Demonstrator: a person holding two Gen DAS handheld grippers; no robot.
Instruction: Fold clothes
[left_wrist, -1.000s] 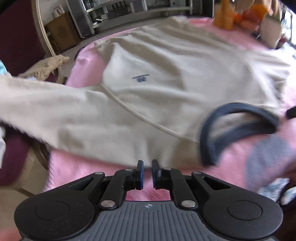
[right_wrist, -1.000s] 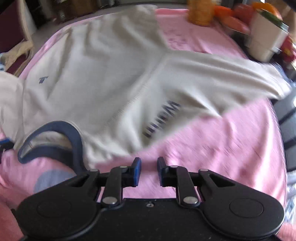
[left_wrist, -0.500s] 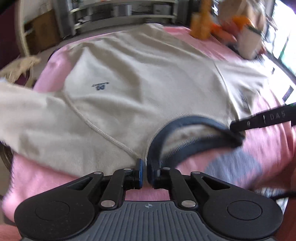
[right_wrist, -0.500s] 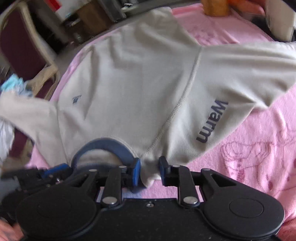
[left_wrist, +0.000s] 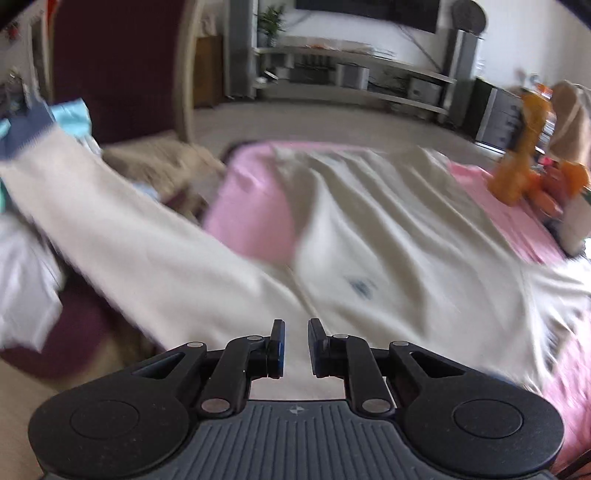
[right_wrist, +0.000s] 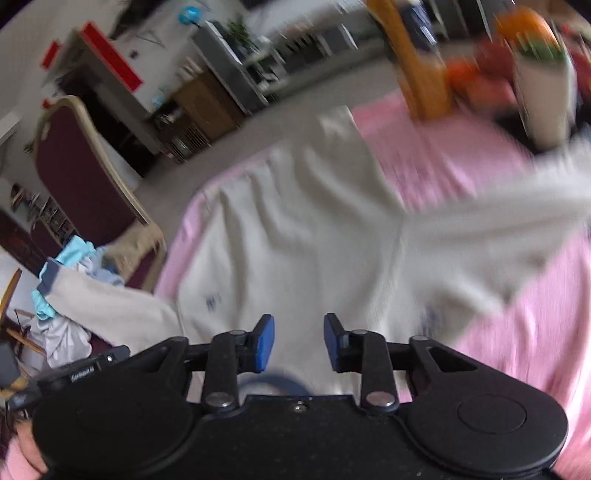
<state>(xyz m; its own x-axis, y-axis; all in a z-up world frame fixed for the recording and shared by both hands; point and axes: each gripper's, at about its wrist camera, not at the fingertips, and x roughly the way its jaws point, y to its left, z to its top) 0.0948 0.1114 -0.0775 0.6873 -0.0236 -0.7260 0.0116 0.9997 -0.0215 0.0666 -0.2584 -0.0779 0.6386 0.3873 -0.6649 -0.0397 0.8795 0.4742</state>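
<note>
A soft cream sweatshirt (left_wrist: 388, 236) lies rumpled across the fuzzy pink tabletop (right_wrist: 436, 162). The left gripper (left_wrist: 296, 345) and right gripper (right_wrist: 299, 341) hover above it, jaws opening, nothing pinched between them.

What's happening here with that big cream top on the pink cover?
A person with a gripper in each hand is folding a cream sweatshirt spread over a pink cover. The left gripper and right gripper sit above its near edge, by the navy collar, jaws opening with nothing pinched. One sleeve trails off toward a chair.
</note>
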